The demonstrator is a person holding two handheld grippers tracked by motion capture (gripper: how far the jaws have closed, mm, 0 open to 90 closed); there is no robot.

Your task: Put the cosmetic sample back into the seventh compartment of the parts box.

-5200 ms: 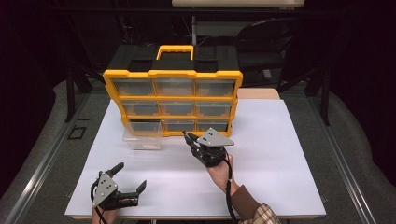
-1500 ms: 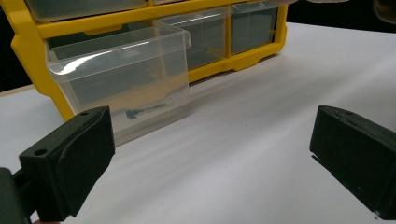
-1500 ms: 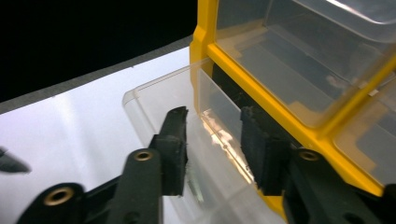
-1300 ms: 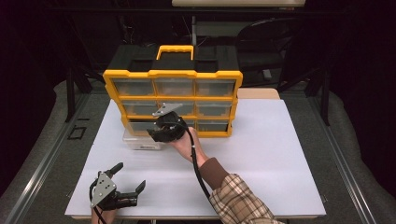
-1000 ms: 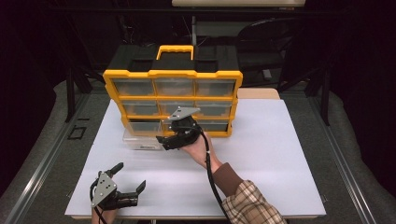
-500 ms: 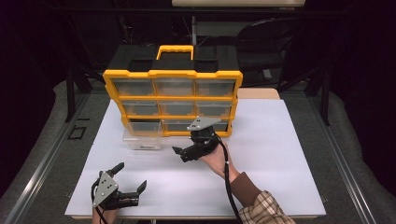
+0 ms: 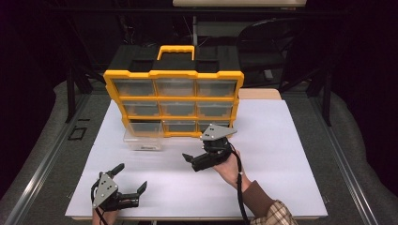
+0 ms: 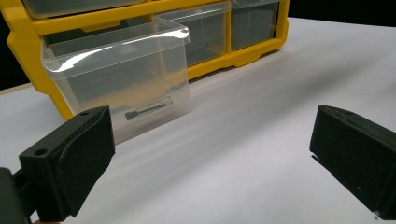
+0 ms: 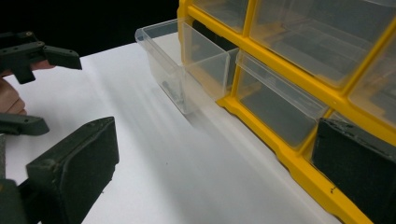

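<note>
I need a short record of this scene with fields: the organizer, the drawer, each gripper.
organizer: yellow and black, upright at the table's far side
drawer: clear, bottom left one, pulled out, a small dark part inside
left gripper: open, holds nothing, near the front edge
right gripper: open, holds nothing, right of the drawer, jaws just opened
table: white

Organizer [image 7: 173, 75]: yellow frame, black top, yellow handle, clear drawers. Pulled-out drawer [image 7: 143, 139], ahead of the left gripper [image 7: 129, 183]: colourless, transparent, with a small dark item inside. Both grippers black, each topped with a grey plate; right gripper [image 7: 188, 160] likewise. Table surface [image 7: 281, 140]: plain white. Sleeve [image 7: 274, 213] behind the right gripper: tan plaid over a brown cuff.
</note>
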